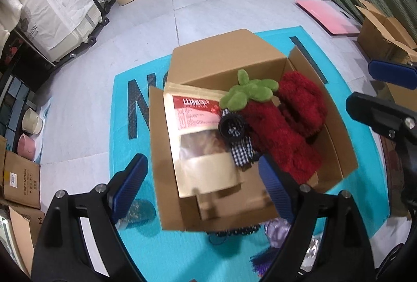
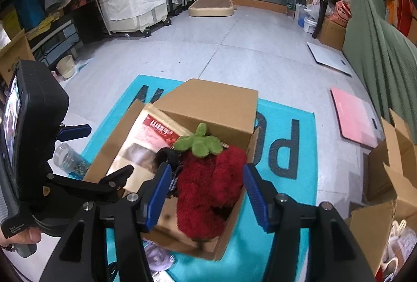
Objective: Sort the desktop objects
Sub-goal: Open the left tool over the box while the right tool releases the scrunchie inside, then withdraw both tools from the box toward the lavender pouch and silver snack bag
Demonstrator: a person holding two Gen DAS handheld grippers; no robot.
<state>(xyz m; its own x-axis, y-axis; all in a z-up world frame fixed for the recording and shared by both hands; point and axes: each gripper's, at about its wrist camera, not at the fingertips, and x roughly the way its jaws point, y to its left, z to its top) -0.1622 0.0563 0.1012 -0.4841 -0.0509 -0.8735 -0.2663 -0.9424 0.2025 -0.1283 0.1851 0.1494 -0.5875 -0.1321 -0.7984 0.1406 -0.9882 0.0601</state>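
The cardboard box [image 1: 229,57] sits on the blue mat [image 1: 130,250] w/ 3 things in it already: 1 snack bag [image 1: 198,141], 1 red strawberry plush [image 1: 281,136], 1 black checked hair tie [image 1: 233,129]. So I think sorting is partly done. Left out: 1 glitter jar [image 2: 69,158], some purple & dark bits by the box front, can't count those. Left gripper [image 1: 203,188] & right gripper [image 2: 207,193] both wide apart, holding nothing.
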